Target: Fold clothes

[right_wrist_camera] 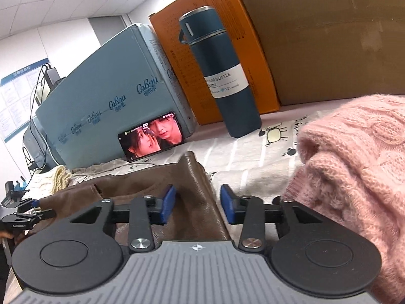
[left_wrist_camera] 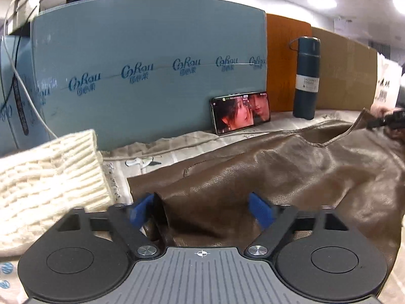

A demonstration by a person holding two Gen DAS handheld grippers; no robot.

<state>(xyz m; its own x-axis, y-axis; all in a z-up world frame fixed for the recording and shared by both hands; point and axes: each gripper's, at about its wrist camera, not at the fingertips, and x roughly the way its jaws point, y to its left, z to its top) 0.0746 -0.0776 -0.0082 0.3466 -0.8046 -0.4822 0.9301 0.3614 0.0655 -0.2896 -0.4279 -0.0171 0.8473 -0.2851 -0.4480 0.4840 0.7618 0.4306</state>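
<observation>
A dark teal vacuum bottle [right_wrist_camera: 222, 76] is standing capped at the far side, its contents hidden. The glossy brown leather garment [left_wrist_camera: 291, 174] is lying rumpled across the printed sheet [right_wrist_camera: 243, 157]. The left gripper [left_wrist_camera: 201, 210] is sitting wide apart, one blue pad [left_wrist_camera: 140, 211] touching a raised fold. The right gripper [right_wrist_camera: 197, 206] is gaping moderately astride the garment's corner, without pinching.

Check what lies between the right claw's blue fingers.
A strap-like corner of the brown leather garment lies between the open right claw, seen in the right wrist view.
</observation>
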